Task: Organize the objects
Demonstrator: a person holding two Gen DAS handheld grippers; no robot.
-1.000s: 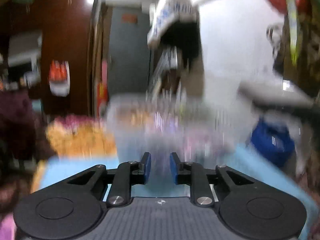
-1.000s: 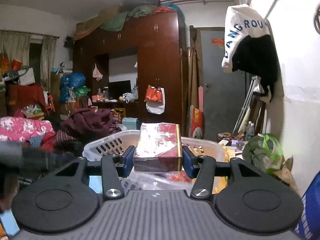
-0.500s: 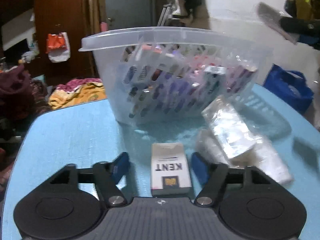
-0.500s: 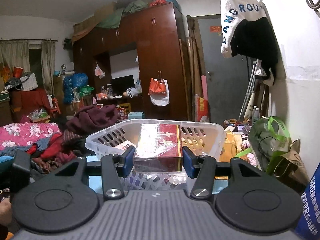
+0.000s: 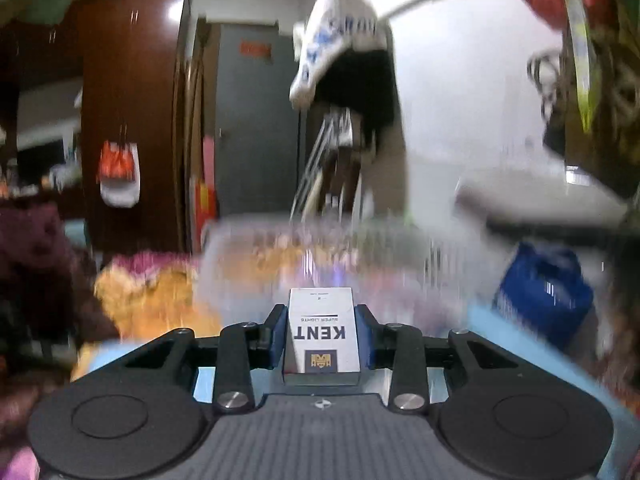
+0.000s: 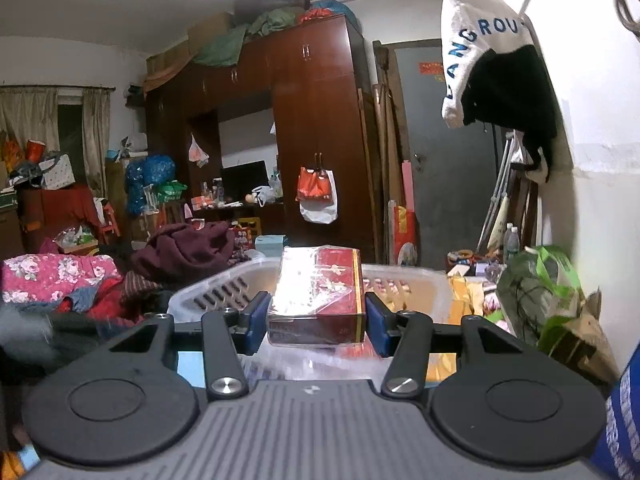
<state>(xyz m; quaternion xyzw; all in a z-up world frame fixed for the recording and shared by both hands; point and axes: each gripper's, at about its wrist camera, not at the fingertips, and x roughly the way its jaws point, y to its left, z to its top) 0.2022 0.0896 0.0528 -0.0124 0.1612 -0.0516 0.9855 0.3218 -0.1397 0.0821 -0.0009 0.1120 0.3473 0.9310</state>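
1. White Kent cigarette pack [image 5: 322, 334]: lower centre of the left wrist view, lengthwise between the 2 blue pads, label side up. The left gripper [image 5: 322, 336] is closing on it and both pads appear to touch its sides. Judged reason: lifted clear for transfer into the clear slotted basket [image 5: 280, 248], blurred at mid-frame just beyond.

2. Red cellophane-wrapped box [image 6: 318, 296]: centre of the right wrist view, pinched at both sides by the right gripper [image 6: 318, 320]. It is held level in front of the basket, likely awaiting its turn.

3. Pose: both grippers point slightly downward toward the basket over the blue table [image 5: 496, 320].
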